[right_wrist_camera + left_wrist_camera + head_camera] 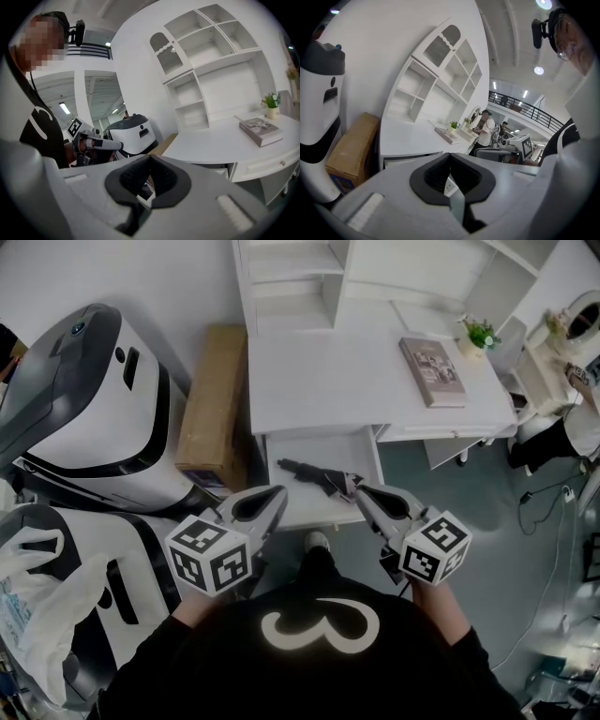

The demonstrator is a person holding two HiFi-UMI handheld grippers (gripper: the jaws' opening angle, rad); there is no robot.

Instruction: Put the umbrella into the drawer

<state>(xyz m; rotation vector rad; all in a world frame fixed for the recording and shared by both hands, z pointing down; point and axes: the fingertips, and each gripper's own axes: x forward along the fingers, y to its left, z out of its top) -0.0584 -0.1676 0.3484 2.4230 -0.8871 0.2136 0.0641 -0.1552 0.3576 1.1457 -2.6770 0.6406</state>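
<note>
A black folded umbrella (314, 476) lies inside the open white drawer (319, 444) under the desk (328, 381), slanting from back left to front right. My right gripper (359, 488) is shut, its tip right at the umbrella's near end; I cannot tell if it touches. In the right gripper view the right gripper (150, 158) shows closed jaws with nothing between them. My left gripper (279, 491) is shut too, over the drawer's front left corner, apart from the umbrella. The left gripper (450, 157) points at the desk, jaws closed and empty.
A cardboard box (214, 404) stands left of the desk beside a large white-and-black machine (94, 409). A book (432, 371) and a small potted plant (479, 334) sit on the desk's right part. White shelves (291, 277) rise behind. A plastic bag (37, 606) hangs at the lower left.
</note>
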